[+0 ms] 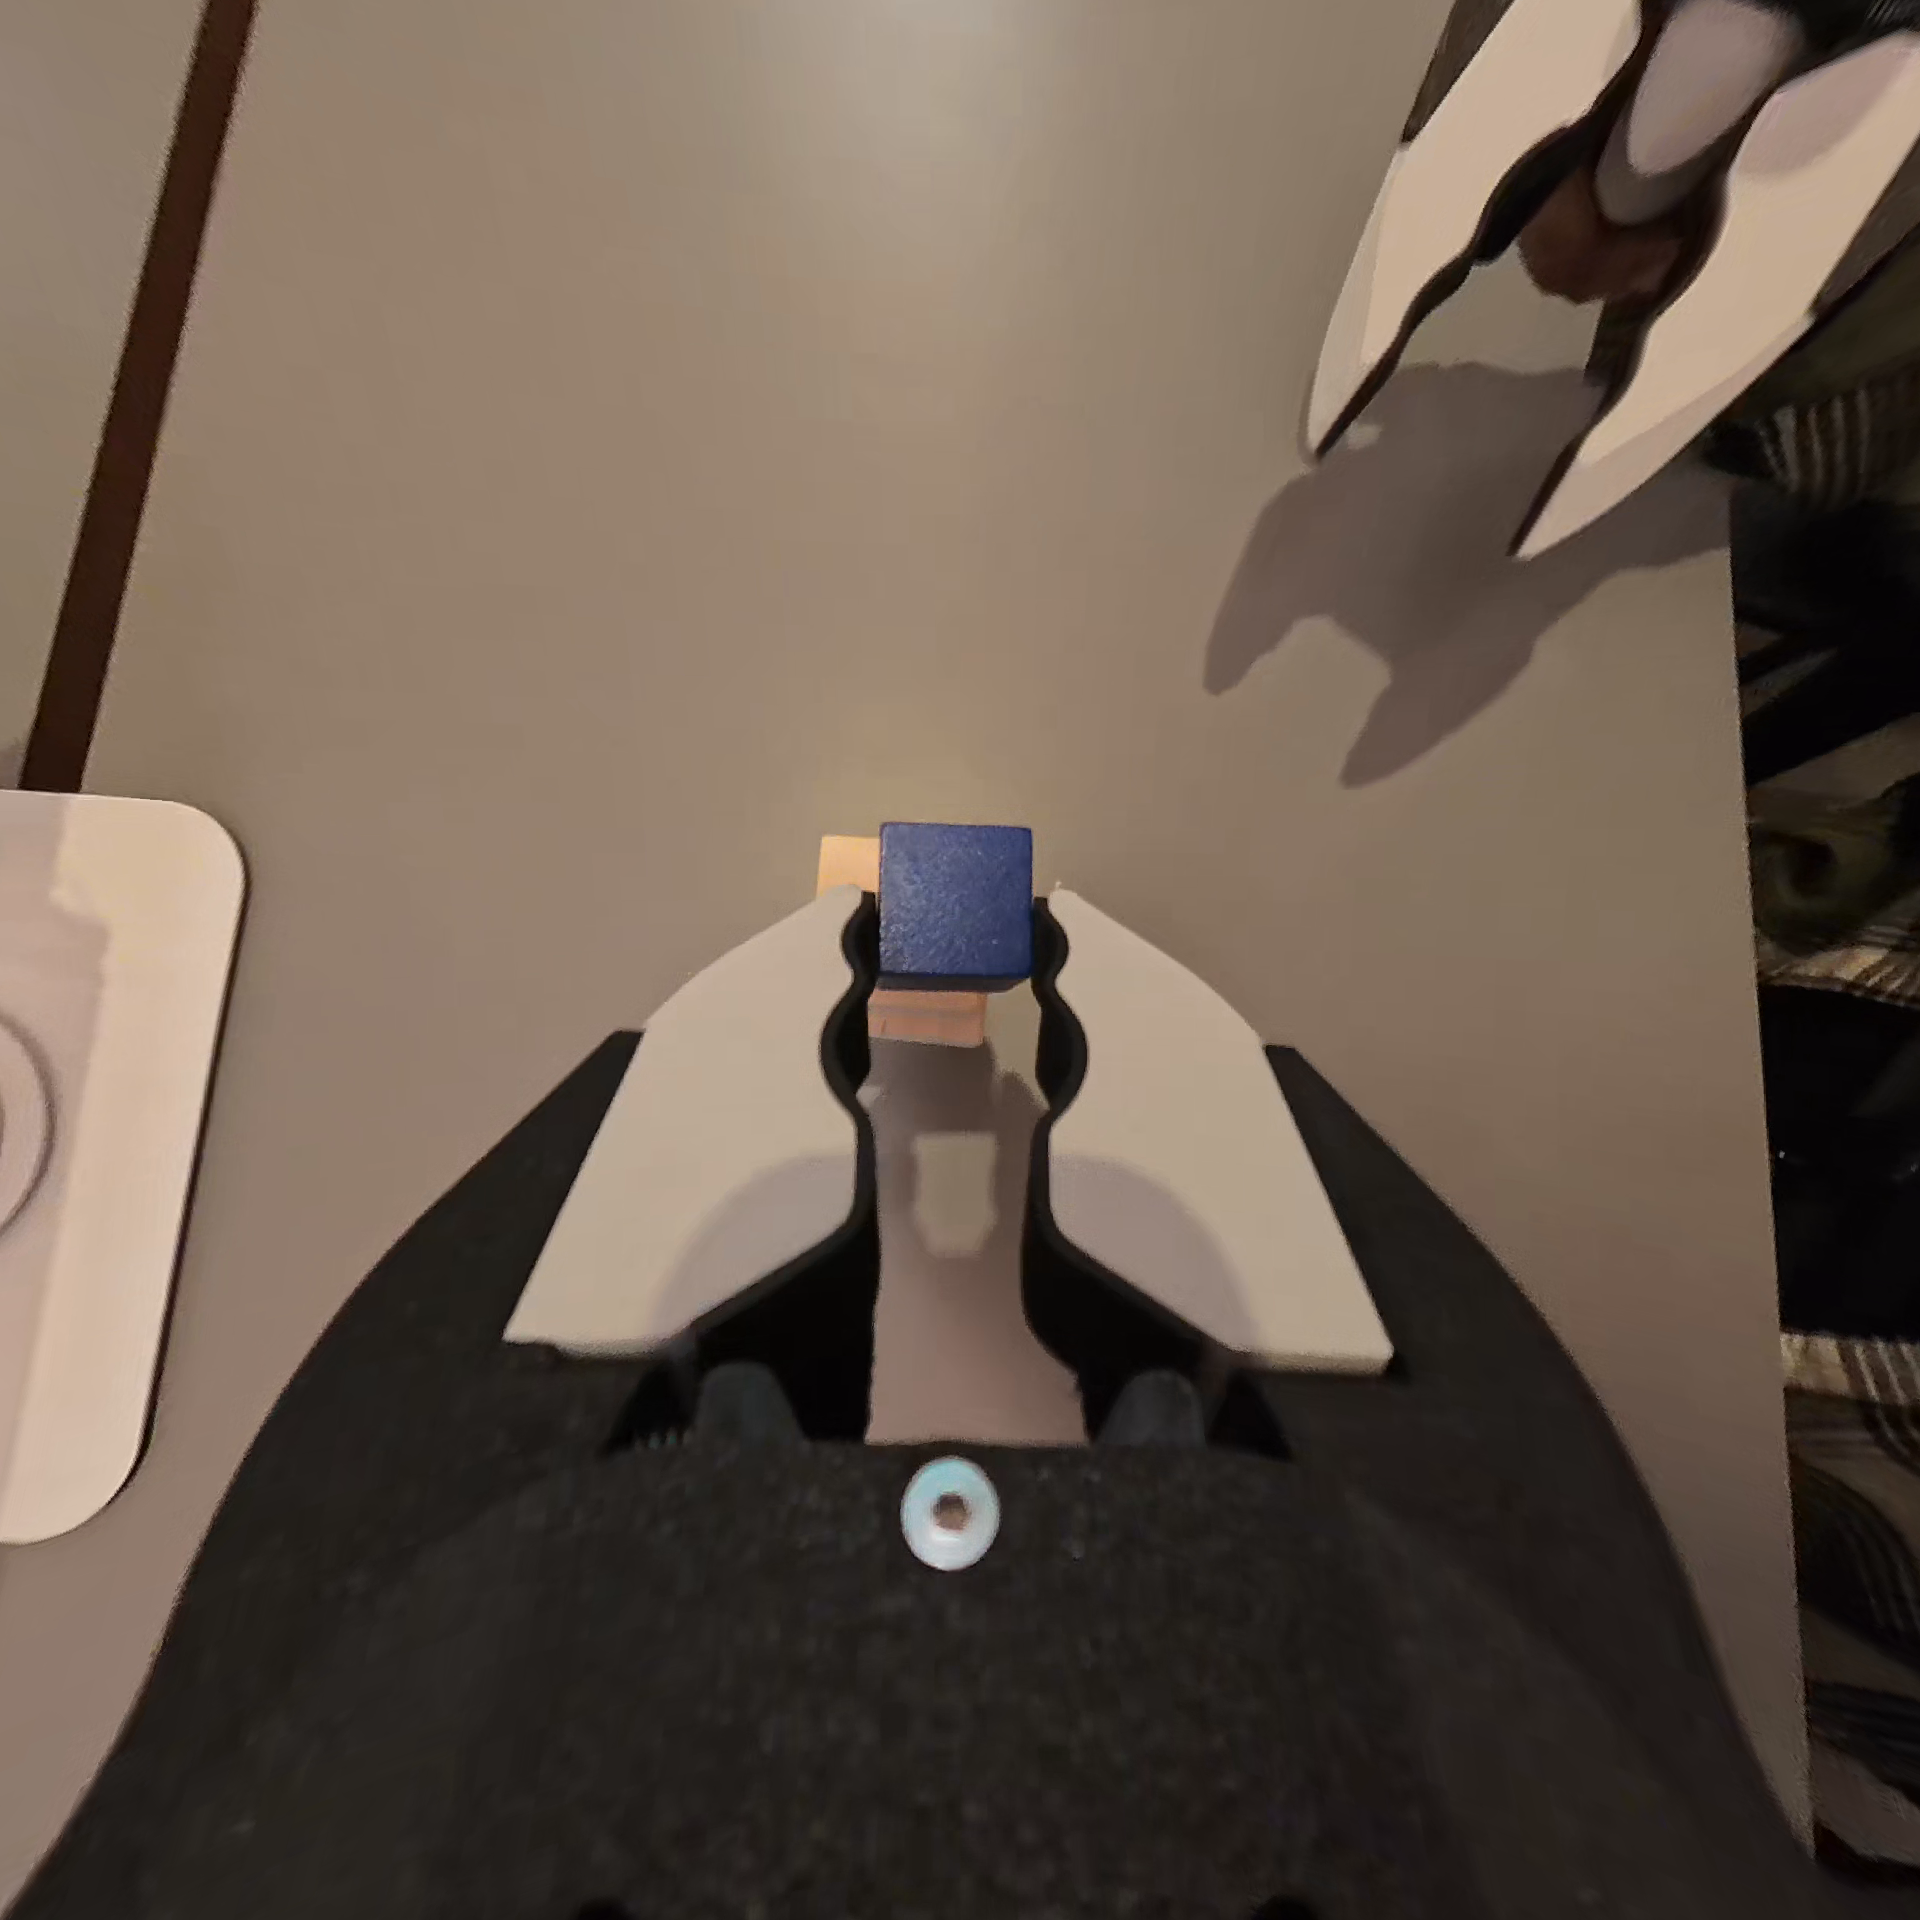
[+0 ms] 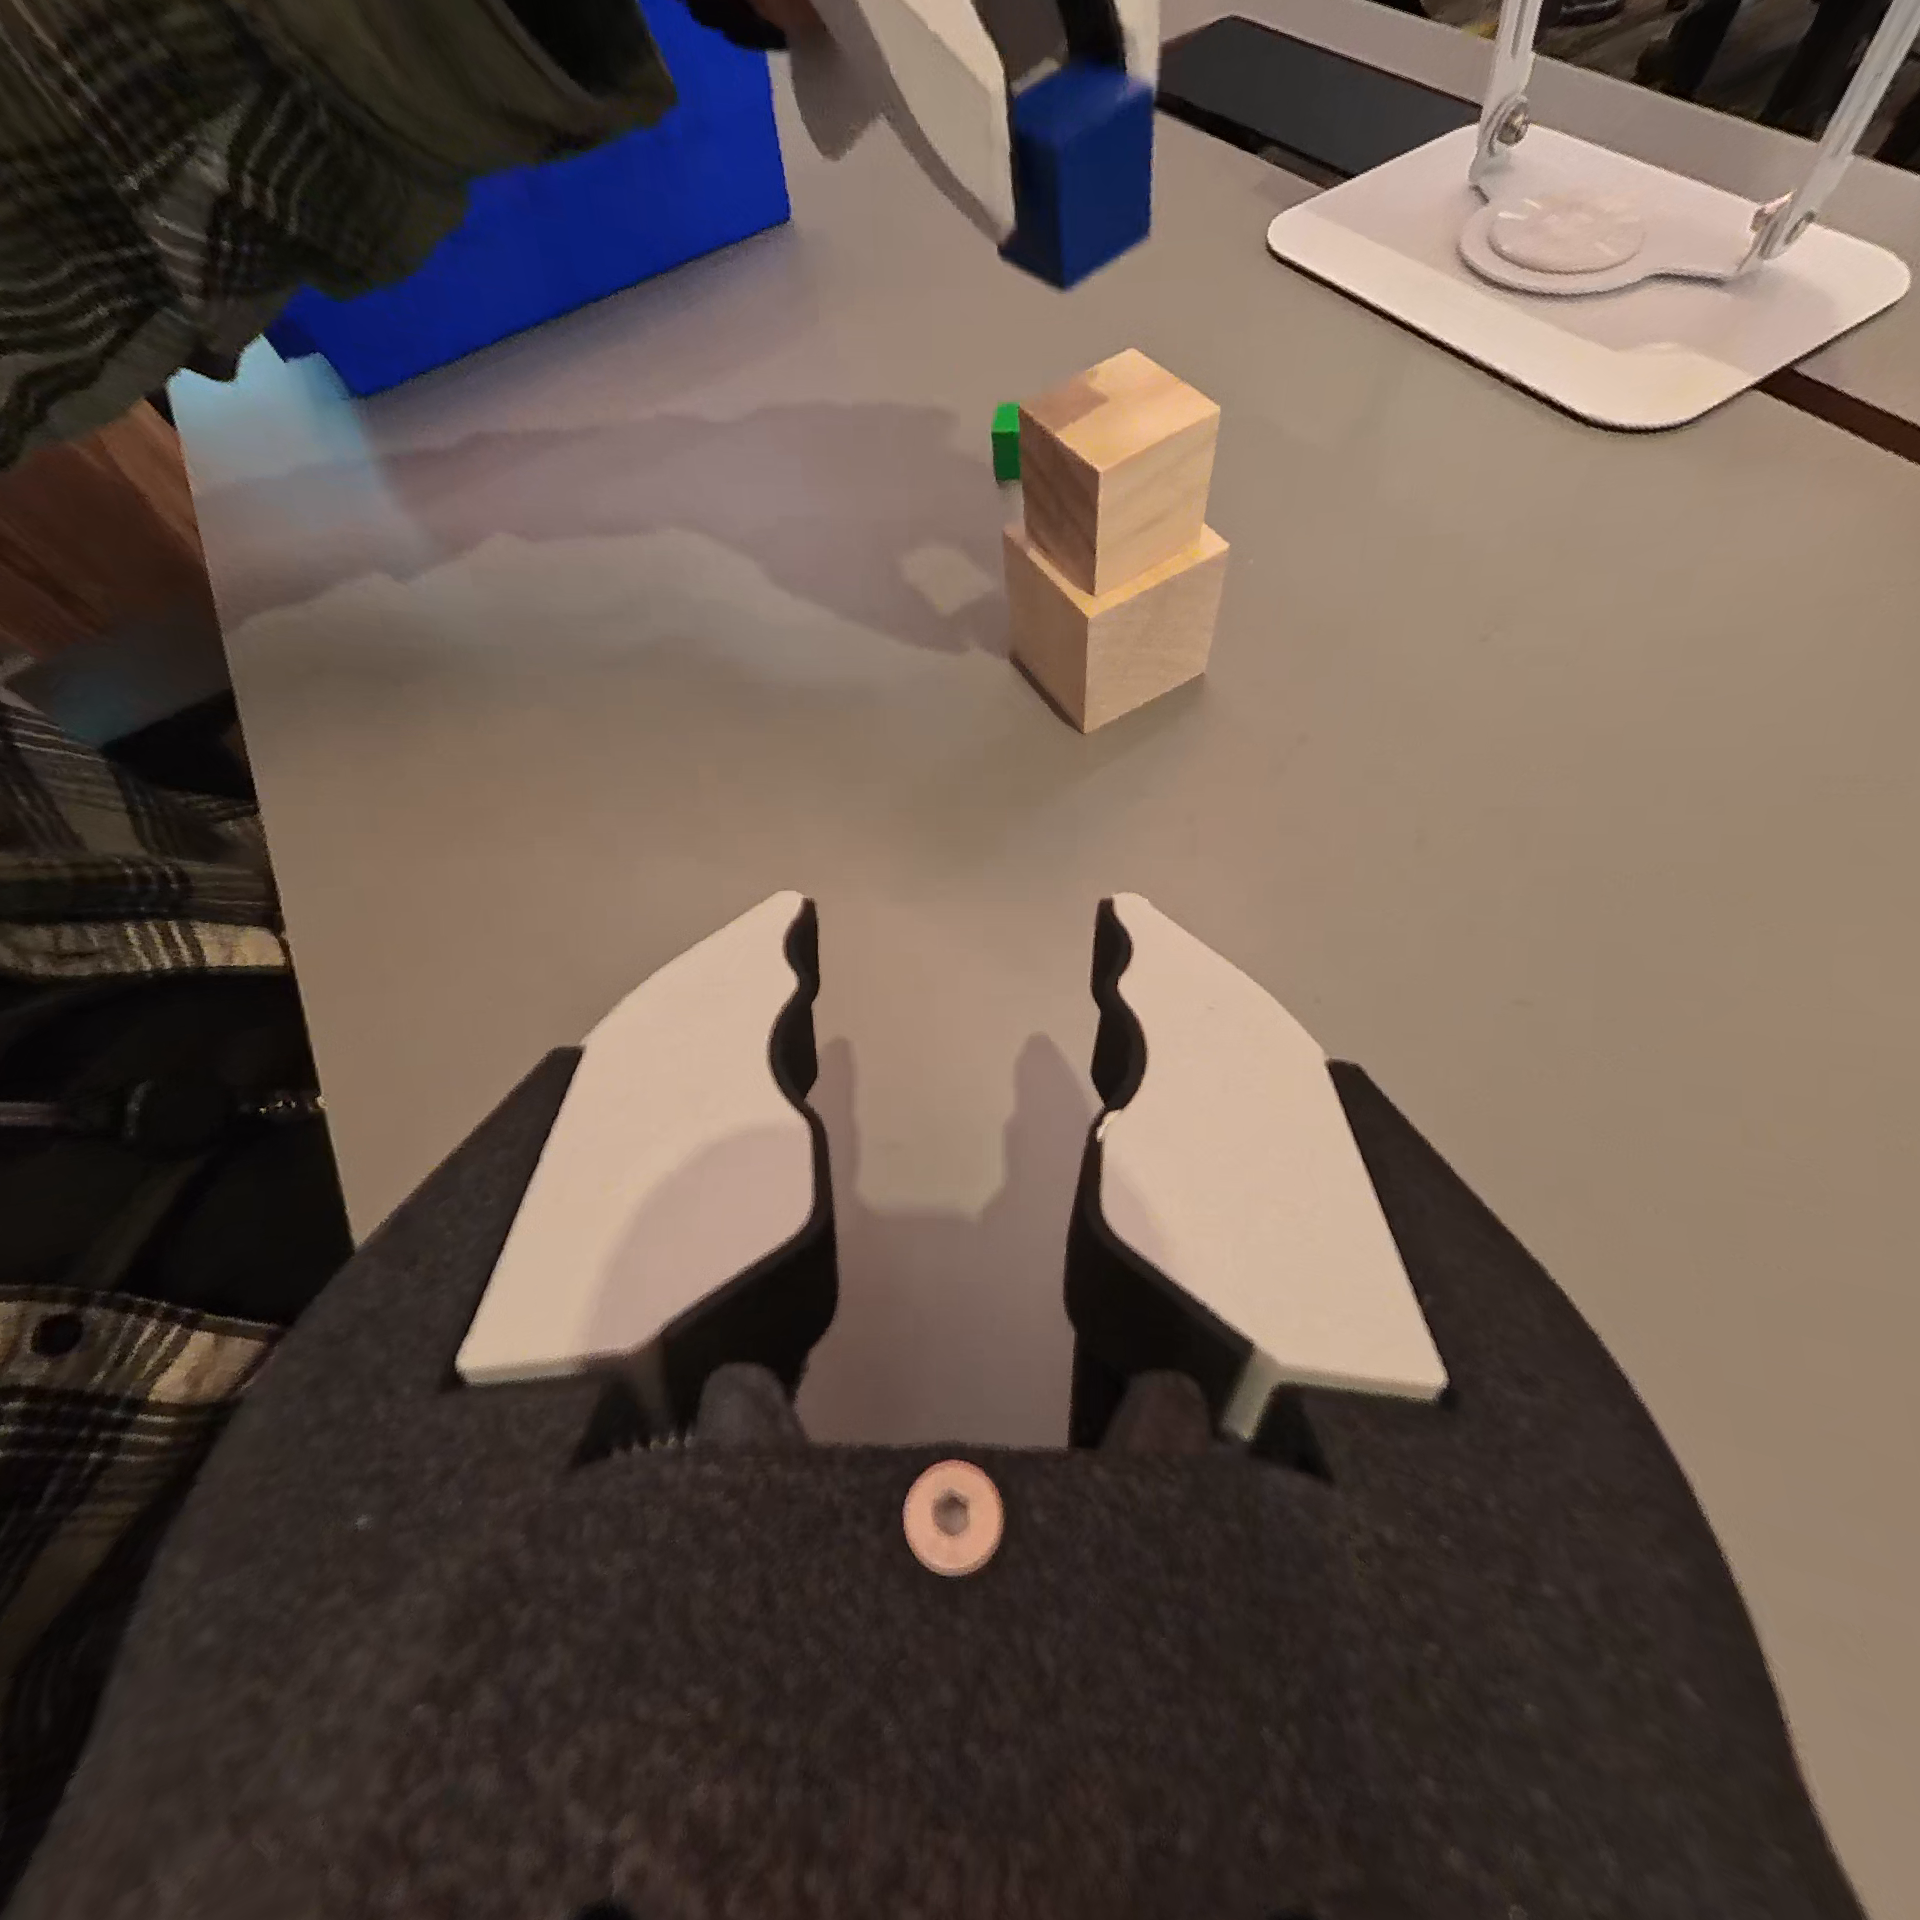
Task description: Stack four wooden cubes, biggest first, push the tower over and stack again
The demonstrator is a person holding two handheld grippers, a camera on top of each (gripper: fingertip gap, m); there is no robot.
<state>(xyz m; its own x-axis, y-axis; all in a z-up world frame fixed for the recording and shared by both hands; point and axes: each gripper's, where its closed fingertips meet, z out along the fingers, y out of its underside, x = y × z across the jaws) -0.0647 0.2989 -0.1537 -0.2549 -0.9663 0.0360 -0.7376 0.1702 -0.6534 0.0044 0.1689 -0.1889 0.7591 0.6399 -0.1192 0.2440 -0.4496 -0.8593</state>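
Observation:
My left gripper (image 1: 956,899) is shut on a blue cube (image 1: 954,902) and holds it in the air above the stack. The same cube (image 2: 1086,171) shows high in the right wrist view, held by the left gripper's white fingers (image 2: 935,125). Two pale wooden cubes stand stacked on the grey table: a larger one (image 2: 1117,639) below and a smaller one (image 2: 1117,468) on top. A small green cube (image 2: 1005,442) lies just behind the stack. My right gripper (image 2: 956,909) is open and empty, well in front of the stack. It also shows in the left wrist view (image 1: 1423,499).
A white stand base (image 2: 1579,301) with a clear holder sits at the back right; it shows in the left wrist view (image 1: 104,1143) at the left. A blue box (image 2: 623,208) stands at the back left. A person's plaid sleeve (image 2: 208,156) is at the left. The table edge (image 1: 1756,1039) runs along the right. Spacing between my two grippers at the tips: around 15 cm.

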